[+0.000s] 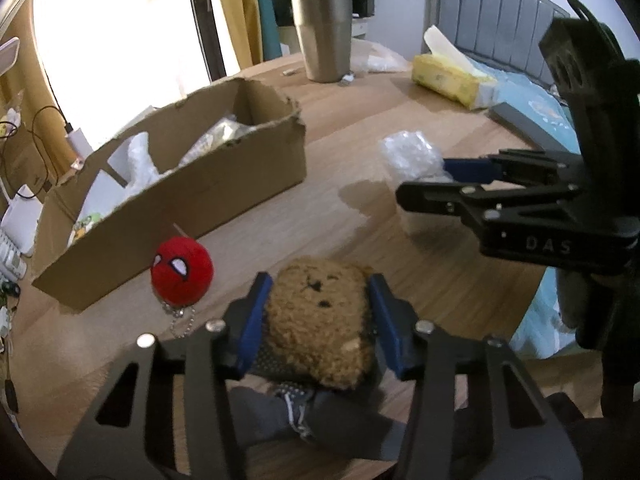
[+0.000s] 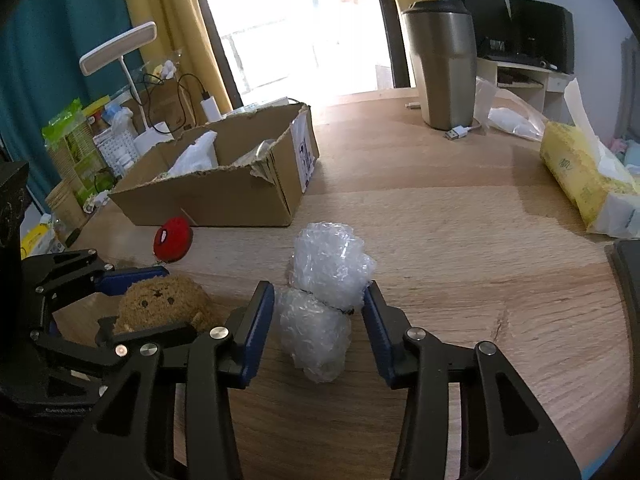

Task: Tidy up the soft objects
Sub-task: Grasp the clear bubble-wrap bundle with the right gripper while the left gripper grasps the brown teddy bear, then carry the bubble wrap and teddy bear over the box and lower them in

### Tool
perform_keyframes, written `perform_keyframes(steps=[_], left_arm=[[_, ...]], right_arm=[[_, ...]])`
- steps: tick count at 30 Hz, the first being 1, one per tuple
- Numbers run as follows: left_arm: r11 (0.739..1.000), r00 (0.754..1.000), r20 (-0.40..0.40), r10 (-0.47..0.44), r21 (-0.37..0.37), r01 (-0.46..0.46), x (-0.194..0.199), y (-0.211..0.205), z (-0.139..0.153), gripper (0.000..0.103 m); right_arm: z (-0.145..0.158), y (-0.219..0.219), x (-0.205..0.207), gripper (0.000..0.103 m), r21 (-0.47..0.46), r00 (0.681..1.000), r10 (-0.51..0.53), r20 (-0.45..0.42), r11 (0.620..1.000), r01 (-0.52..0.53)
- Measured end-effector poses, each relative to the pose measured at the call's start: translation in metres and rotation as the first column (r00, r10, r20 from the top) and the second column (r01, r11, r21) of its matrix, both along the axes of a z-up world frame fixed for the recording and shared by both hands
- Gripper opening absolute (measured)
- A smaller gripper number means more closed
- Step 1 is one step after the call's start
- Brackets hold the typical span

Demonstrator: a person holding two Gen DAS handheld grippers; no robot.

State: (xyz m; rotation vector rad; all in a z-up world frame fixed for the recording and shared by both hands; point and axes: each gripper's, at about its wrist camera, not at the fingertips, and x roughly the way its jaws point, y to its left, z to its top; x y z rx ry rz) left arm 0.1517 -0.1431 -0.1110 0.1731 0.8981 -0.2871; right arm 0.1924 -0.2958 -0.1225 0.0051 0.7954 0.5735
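Your left gripper (image 1: 318, 312) pinches the bear (image 1: 320, 320) between both pads. Your right gripper (image 2: 318, 320) brackets the wrap (image 2: 324, 292), right pad touching, left pad just beside it.

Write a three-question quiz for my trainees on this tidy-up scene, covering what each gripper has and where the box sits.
1. True or false: the left gripper has its pads against the brown plush toy.
2. What lies between the right gripper's fingers? A) bubble wrap bundle B) a tissue pack C) a steel tumbler
3. Fill in: the red ball keychain lies on the table right beside the ______.

Key
1. True: both blue pads press the toy's sides.
2. A; whether the pads press it is unclear.
3. cardboard box, which is open-topped with items already inside.
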Motion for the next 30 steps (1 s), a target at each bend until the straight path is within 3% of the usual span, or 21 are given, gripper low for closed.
perform_keyframes(steps=[7,19,30], left_arm=[[0.999,0.999,0.046,0.023,-0.047,-0.021,-0.005,0.014,0.015,0.048],[0.98,0.979,0.174,0.102,-0.189,-0.069,-0.016,0.054,0.052,0.048],[0.974,0.974,0.194,0.12,-0.211,-0.078,-0.007,0.077,0.065,0.048]], right_arm=[[0.013,0.001,-0.002,0.047,0.001,1.0,-0.004,0.026,1.0,0.004],[0.036,0.016,-0.005,0.047,0.01,0.997,0.021,0.071,1.0,-0.021],[0.064,0.03,0.007,0.047,0.032,0.993,0.03,0.114,0.999,-0.034]])
